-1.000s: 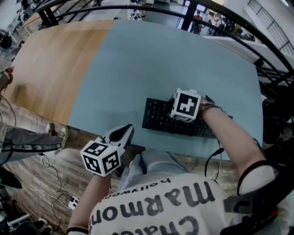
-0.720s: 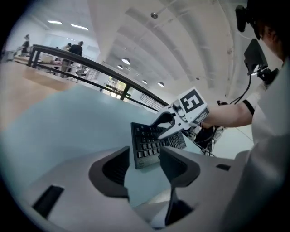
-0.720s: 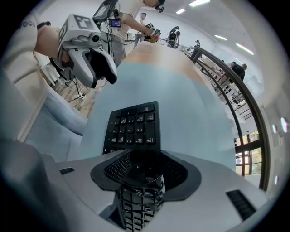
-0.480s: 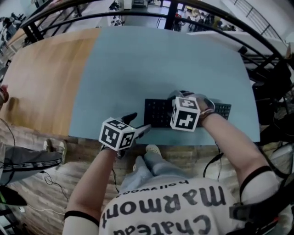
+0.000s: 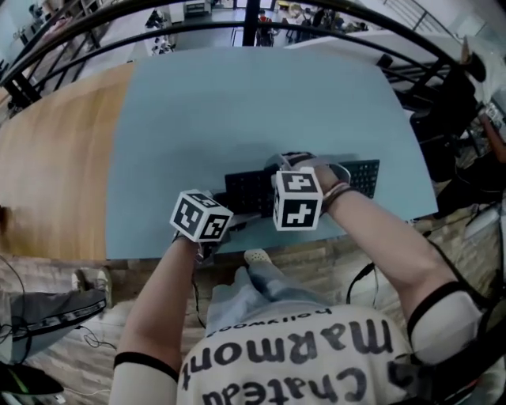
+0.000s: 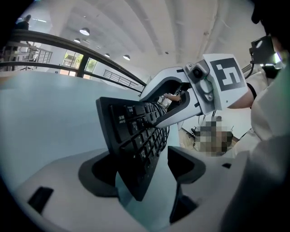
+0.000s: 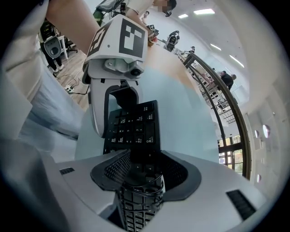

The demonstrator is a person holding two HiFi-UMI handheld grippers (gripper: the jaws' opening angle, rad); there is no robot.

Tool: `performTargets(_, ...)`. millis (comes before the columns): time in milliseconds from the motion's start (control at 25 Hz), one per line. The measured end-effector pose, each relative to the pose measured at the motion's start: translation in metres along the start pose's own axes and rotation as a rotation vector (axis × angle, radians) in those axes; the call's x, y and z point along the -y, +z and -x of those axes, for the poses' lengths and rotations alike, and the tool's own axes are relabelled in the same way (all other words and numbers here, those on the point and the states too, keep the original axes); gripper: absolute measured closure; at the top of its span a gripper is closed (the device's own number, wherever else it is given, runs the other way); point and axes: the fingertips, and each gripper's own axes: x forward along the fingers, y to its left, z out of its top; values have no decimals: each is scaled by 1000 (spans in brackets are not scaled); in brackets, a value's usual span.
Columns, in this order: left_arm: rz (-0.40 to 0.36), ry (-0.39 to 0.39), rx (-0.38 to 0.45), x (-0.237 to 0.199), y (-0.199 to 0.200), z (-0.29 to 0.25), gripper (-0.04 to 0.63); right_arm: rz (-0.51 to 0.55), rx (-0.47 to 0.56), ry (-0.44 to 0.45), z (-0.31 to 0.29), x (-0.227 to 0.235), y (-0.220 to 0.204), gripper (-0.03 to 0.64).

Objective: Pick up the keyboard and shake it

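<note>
The left gripper view alone shows the left gripper's (image 6: 144, 168) jaws, just opened wide, flanking the keyboard's (image 6: 131, 136) left end without pinching it. The keyboard is by the mat's (image 5: 237, 103) near edge. The right gripper (image 7: 142, 170), angled steeply down, clamps its middle, plain only in its own view.

A large open lab hall: black curved railing (image 5: 251, 24) at 12 o'clock, round ceiling lamps (image 6: 84, 31) in a high white ceiling, plank floor (image 5: 312, 273), and other people (image 7: 225, 78) standing at 2 o'clock.
</note>
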Motion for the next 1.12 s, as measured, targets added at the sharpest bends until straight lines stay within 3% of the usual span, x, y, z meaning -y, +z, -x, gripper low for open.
performTargets(320, -11, -74, 55, -1, 25, -15, 280, -18, 18, -34, 4, 4, -4, 393)
performTargets(480, 19, -74, 105, -9, 31, -10, 415, -16, 24, -39, 2, 0, 1, 393)
performTargets(840, -38, -83, 141, -5, 33, -8, 436, -34, 24, -59, 7, 1, 2, 383)
performTargets(1000, -78, -70, 155, -3, 30, -7, 434, -201, 50, -63, 16, 7, -11, 383)
performTargets(1120, -95, -68, 156, -1, 27, -5, 433, -368, 76, -123, 37, 18, -32, 383)
